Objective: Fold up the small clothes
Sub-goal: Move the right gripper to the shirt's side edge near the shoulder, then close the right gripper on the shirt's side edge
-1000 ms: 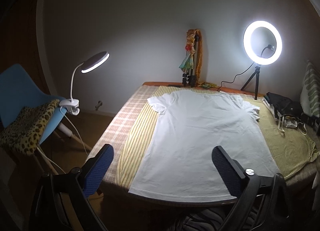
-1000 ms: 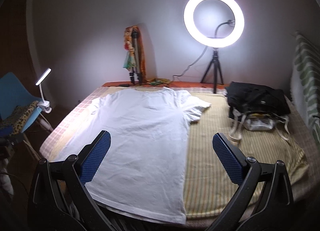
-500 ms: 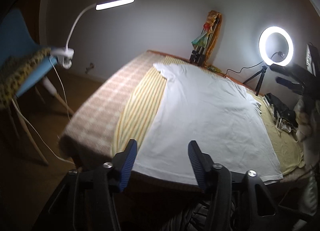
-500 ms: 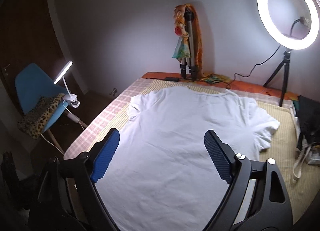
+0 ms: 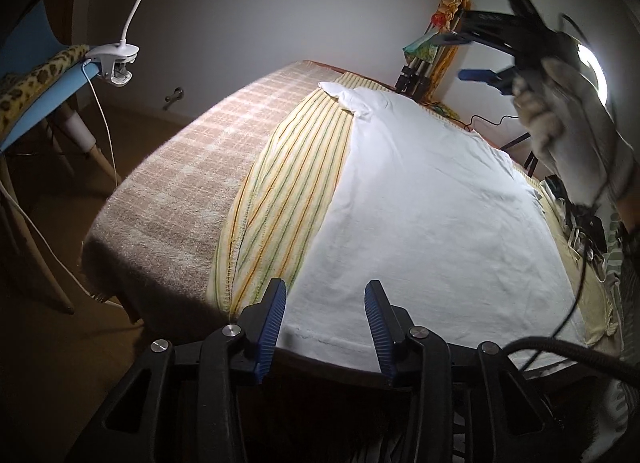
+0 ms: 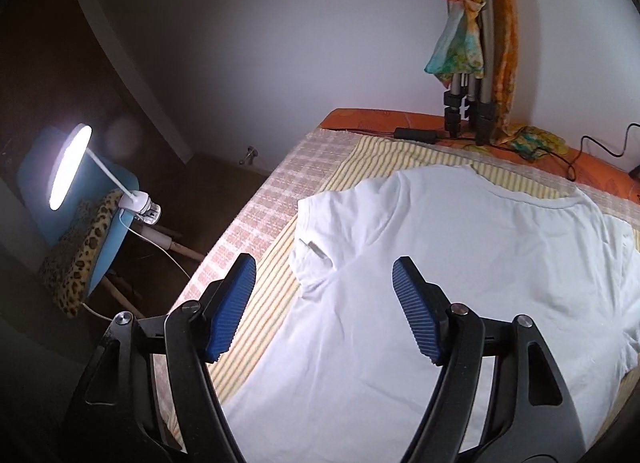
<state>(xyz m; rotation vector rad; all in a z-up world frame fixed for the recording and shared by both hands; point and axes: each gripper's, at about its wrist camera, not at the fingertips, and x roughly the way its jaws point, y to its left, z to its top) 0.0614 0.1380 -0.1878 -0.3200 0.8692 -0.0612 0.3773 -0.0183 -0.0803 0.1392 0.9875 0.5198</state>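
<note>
Left wrist view: no writing is legible. The left gripper, jaws part open and just closing, nothing between them, hangs over the near hem corner of the white T-shirt, spread flat on the bed.

Right wrist view: the right gripper, jaws wide but narrowing, empty, hovers above the shirt's sleeve.

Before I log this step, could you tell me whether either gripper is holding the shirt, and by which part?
Nothing is held. The left gripper, jaws just closing, frames the white T-shirt hem ungripped; the right gripper hovers open near a sleeve.
</note>
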